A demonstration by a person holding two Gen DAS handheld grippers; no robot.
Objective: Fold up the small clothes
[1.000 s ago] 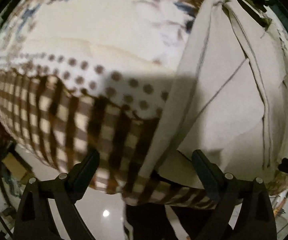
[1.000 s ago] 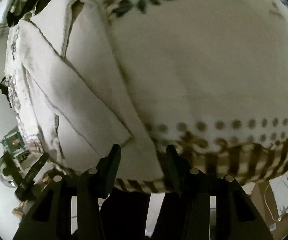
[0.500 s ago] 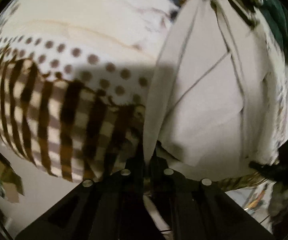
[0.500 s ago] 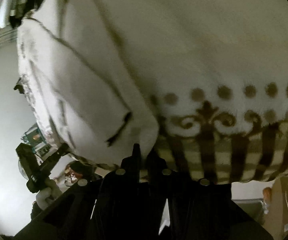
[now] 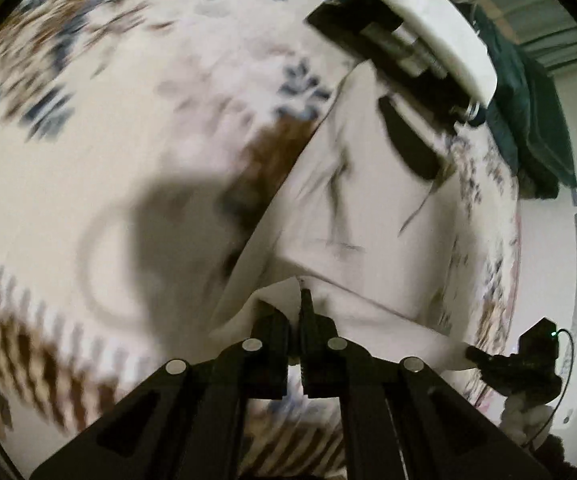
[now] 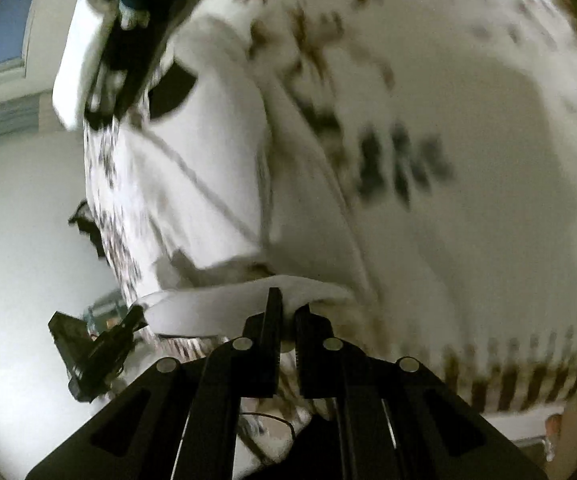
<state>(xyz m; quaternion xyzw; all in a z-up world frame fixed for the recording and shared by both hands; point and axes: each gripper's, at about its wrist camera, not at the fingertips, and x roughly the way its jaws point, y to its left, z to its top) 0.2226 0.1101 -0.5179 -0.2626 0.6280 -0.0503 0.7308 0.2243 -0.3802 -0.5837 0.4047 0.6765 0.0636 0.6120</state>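
Note:
A pale beige garment (image 5: 352, 208) lies on a patterned tablecloth (image 5: 88, 140). My left gripper (image 5: 294, 312) is shut on the garment's near hem and lifts it off the cloth. In the right wrist view the same garment (image 6: 208, 184) shows white, and my right gripper (image 6: 286, 312) is shut on its near edge, which curls up over the fingertips. Both views are blurred by motion. The far end of the garment still rests on the table.
A white and black device (image 5: 420, 28) lies at the garment's far end; it also shows in the right wrist view (image 6: 104, 48). A dark green cloth (image 5: 528, 120) lies at the far right. The checked table edge (image 5: 28, 360) is close below me.
Both grippers closed on the garment's near edge and have lifted and carried it forward over the table. The view now looks farther across the tablecloth.

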